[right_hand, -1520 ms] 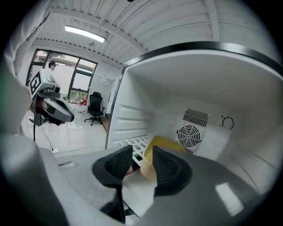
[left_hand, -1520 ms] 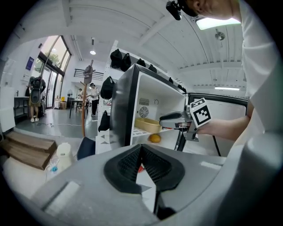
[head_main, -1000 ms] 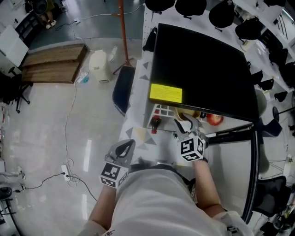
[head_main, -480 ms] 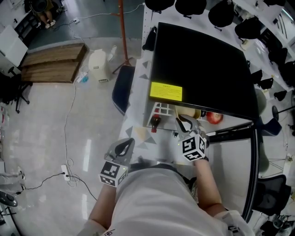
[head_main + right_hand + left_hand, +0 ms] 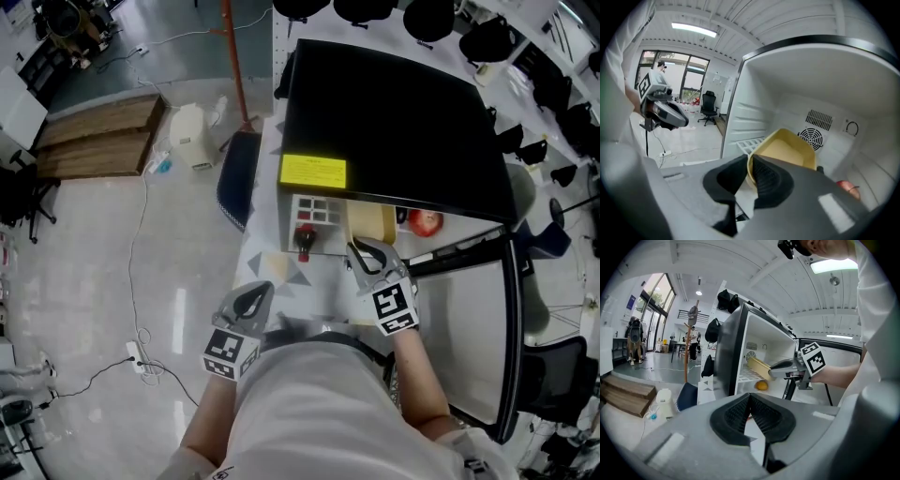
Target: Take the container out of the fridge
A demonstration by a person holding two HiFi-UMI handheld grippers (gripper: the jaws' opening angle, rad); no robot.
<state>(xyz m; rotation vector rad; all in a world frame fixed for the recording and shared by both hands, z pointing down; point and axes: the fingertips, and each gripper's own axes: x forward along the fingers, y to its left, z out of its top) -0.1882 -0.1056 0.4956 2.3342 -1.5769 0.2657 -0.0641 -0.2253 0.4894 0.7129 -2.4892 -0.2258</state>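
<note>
**Container clamped at the fridge mouth**

The black mini fridge (image 5: 394, 122) stood open, its door (image 5: 511, 328) swung out to the right. The yellow container (image 5: 370, 223) sat tilted at the fridge's opening, above the white wire shelf (image 5: 314, 211). Its near rim was pinched between the jaws of the right gripper (image 5: 364, 253), which had just been closing onto it. The left gripper (image 5: 251, 302) hung near the person's body, jaws together with nothing between them. A red apple (image 5: 425, 222) lay inside the fridge at the right, and an orange (image 5: 761, 385) lay lower down.

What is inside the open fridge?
A yellow container at the front, a red fruit to its right, an orange fruit lower down and a wire shelf. Whatever lies behind and under the container is covered.
</note>
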